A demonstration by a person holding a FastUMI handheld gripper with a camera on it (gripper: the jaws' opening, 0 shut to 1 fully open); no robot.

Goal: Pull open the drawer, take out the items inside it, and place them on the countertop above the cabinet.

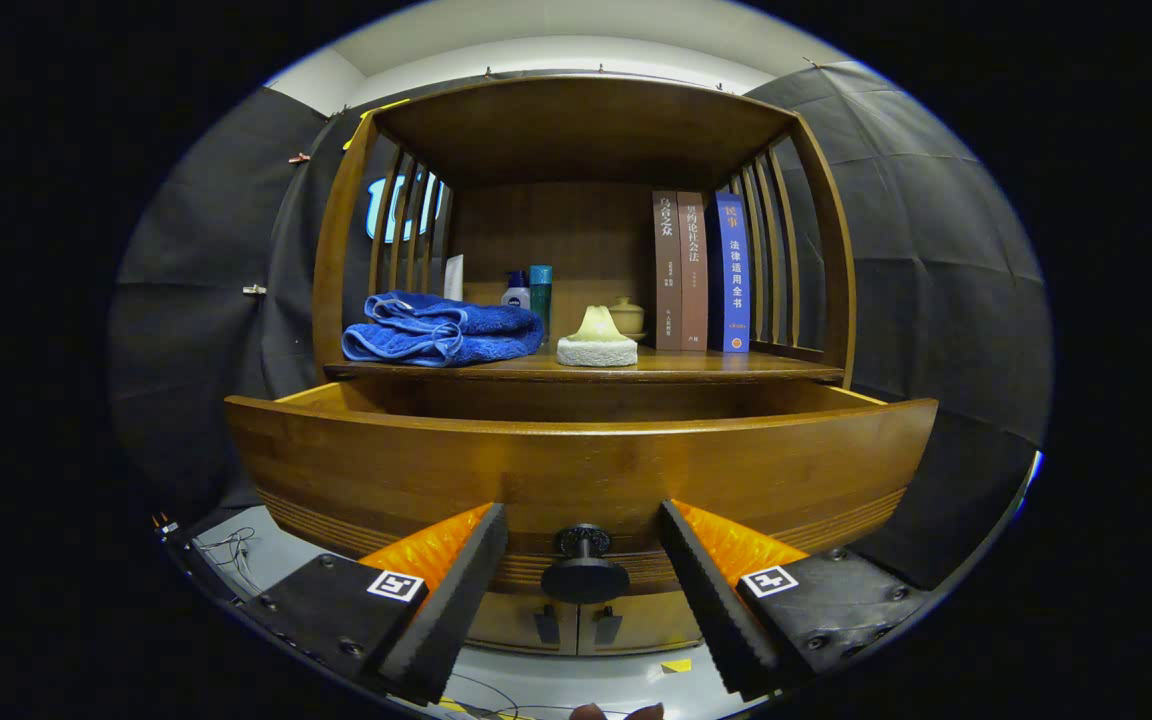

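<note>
Wooden drawer (576,470) pulled out below countertop (736,365); tongs (584,560) spread open, straddling knob (584,572) without touching. Contents hidden behind drawer front (likely low inside): raise tongs over front edge, descend straight.

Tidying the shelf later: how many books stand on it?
3, upright side by side right of the jar: brown book, second brown book, blue book. Gripper fingers open around the drawer knob.

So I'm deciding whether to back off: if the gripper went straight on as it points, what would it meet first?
Probably the drawer knob, centred between the open gripper fingers, then the drawer front behind it; depth is unclear.
</note>
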